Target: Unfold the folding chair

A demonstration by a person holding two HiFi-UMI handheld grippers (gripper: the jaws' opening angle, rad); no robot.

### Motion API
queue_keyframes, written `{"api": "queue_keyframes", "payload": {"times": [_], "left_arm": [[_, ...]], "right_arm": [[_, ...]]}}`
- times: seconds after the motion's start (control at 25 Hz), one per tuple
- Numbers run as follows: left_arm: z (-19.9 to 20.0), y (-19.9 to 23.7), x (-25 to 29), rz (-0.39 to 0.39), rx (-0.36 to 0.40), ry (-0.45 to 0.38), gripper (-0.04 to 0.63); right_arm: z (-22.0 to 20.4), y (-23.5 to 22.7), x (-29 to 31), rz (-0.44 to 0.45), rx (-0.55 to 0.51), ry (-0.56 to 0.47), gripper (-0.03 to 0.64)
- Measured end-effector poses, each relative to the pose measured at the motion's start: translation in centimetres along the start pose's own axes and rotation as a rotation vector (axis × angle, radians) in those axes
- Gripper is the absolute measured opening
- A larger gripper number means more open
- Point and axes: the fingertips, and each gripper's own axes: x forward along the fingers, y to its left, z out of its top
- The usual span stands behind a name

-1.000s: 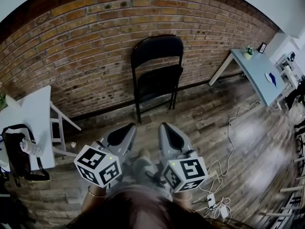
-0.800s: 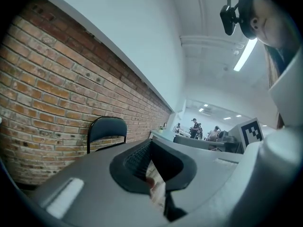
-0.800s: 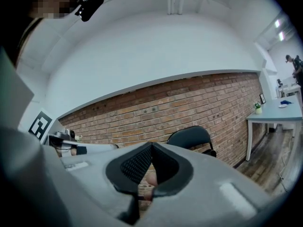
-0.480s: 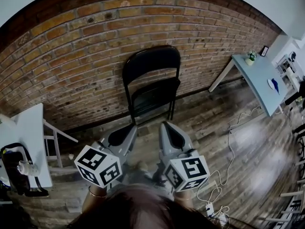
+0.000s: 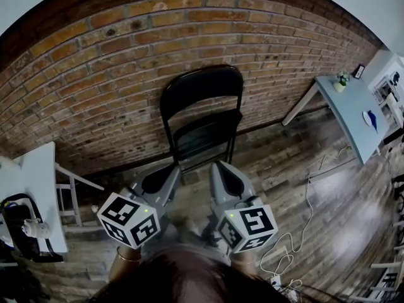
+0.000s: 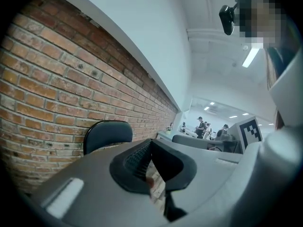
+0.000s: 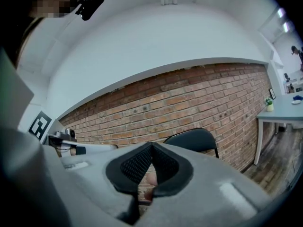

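Observation:
A black folding chair (image 5: 203, 115) leans folded and upright against the brick wall, straight ahead of me. Its backrest also shows in the left gripper view (image 6: 108, 133) and in the right gripper view (image 7: 195, 139). My left gripper (image 5: 178, 166) is shut and empty, held just short of the chair's lower left. My right gripper (image 5: 214, 165) is shut and empty beside it, just short of the chair's lower right. Neither touches the chair. Both point about level toward the wall.
A white table (image 5: 38, 191) with a black bag (image 5: 16, 229) stands at the left. A light blue table (image 5: 353, 115) with a small plant stands at the right. White cables (image 5: 303, 229) lie on the wooden floor at my right. People stand far off in the left gripper view.
Both grippers and my head have come closer to the wall. The chair now looms larger and sits just beyond the jaw tips. Both grippers stayed shut.

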Motion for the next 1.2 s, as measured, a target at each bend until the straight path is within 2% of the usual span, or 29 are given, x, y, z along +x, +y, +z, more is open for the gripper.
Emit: {"api": "queue_keyframes", "payload": {"times": [0.36, 0.72, 1.2], "left_arm": [[0.7, 2.6, 1.8, 0.036, 0.005, 0.017, 0.002], [2.9, 8.6, 6.4, 0.024, 0.02, 0.041, 0.002], [5.1, 17.6, 12.7, -0.011, 0.049, 0.142, 0.034]], "right_arm": [[0.1, -2.2, 2.5, -0.008, 0.035, -0.005, -0.003], [0.4, -4.6, 7.9, -0.056, 0.059, 0.001, -0.003], [-1.2, -8.2, 16.1, -0.174, 0.115, 0.048, -0.003]]}}
